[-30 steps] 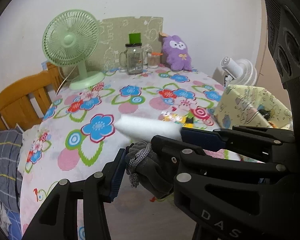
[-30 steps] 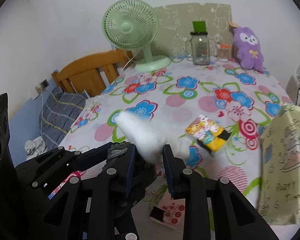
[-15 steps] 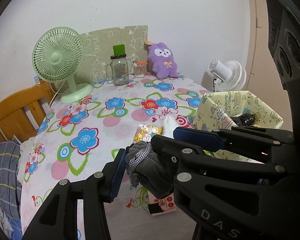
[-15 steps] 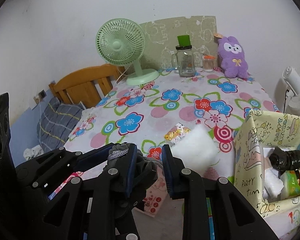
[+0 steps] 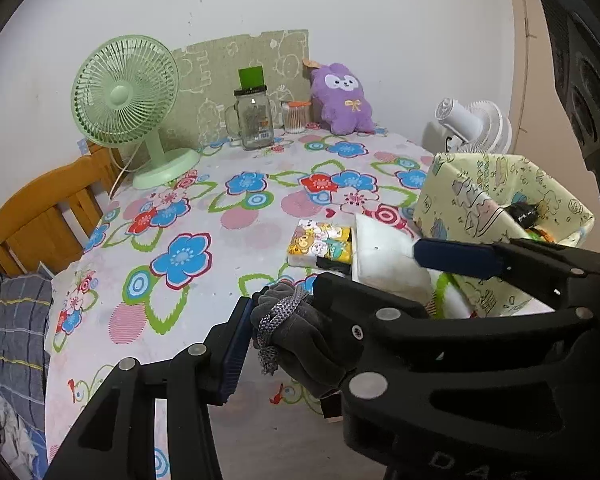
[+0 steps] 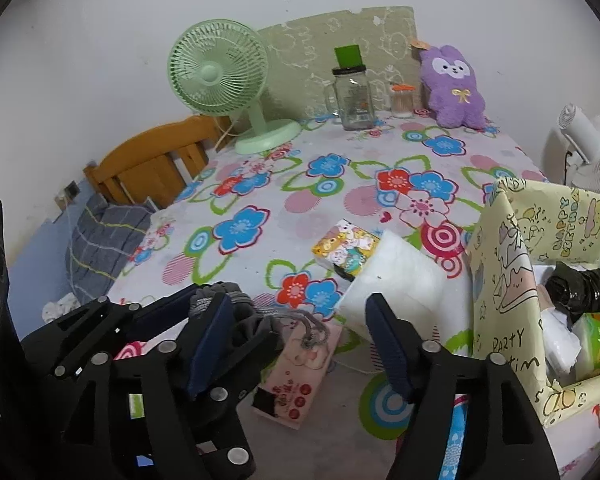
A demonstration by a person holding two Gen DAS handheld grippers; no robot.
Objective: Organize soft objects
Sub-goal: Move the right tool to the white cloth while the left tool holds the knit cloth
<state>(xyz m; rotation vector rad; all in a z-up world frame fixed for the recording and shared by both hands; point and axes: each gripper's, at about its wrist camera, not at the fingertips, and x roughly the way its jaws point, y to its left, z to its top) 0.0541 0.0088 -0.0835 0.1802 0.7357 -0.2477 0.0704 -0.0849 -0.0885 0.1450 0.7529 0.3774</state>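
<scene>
Left gripper (image 5: 284,344) sits low over the near edge of the worktop (image 5: 228,248), its fingers clamped on a dark grey glove (image 5: 300,340) with a braided grey cord wrapped round it; the glove bulges out between the blue pads and hangs just above the flowered cloth. Right gripper (image 6: 300,344) is beside it, fingers spread wide and holding nothing; its left finger crosses just in front of the glove, its right finger (image 6: 388,344) stands against the near edge of a white foam block (image 6: 396,280); whether it touches I cannot tell. The foam block lies on the worktop, one corner overlapping a cartoon-printed tissue pack (image 6: 346,248), its other side right by the yellow party-paper box (image 6: 512,248); inside that box sits a black wrapped bundle (image 6: 580,288) with a green tissue pack (image 6: 598,340) and some white material. A pink tissue pack (image 6: 300,376) lies at the near worktop edge, under and between the grippers. Far end of the worktop: green desk fan (image 6: 220,76), glass jar (image 6: 352,96) with a black lid, small tub of cotton swabs (image 6: 402,100), purple plush bunny (image 6: 454,88) leaning at the wall; a white fan (image 6: 592,144) stands off the right side; wooden headboard (image 6: 152,160) to the left.
</scene>
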